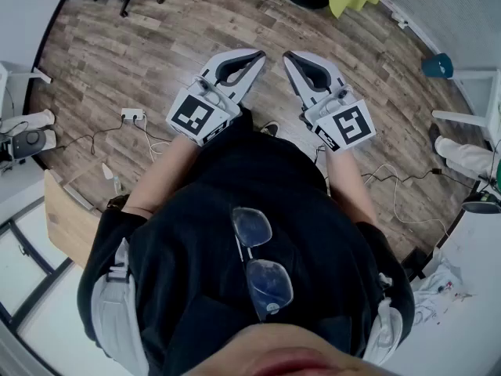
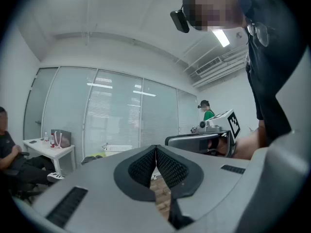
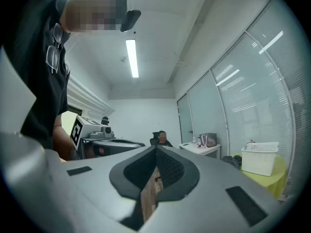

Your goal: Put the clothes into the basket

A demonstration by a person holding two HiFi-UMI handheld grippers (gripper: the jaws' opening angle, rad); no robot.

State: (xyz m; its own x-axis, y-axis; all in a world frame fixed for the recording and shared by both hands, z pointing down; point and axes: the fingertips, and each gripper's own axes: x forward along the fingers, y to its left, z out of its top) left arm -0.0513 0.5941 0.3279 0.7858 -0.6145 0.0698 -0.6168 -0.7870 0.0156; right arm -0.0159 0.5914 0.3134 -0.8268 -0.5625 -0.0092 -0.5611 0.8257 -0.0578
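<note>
Clothes (image 3: 232,161), seemingly the dark heap beside the white basket (image 3: 260,158) at the right gripper view's right edge, lie untouched. Left gripper (image 1: 258,56) and right gripper (image 1: 288,57) are closed and empty. Nothing seems begun; the next move calls for approaching the heap and opening the jaws.

Basket (image 3: 260,158) on table (image 3: 282,177), clothes (image 3: 233,161) beside it; L gripper (image 1: 259,55) beside R gripper (image 1: 287,56), both above floor (image 1: 117,61)

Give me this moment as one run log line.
left claw: shut, empty | right claw: shut, empty | both: held level | white basket: on yellow-green table | stage: nothing picked up yet
</note>
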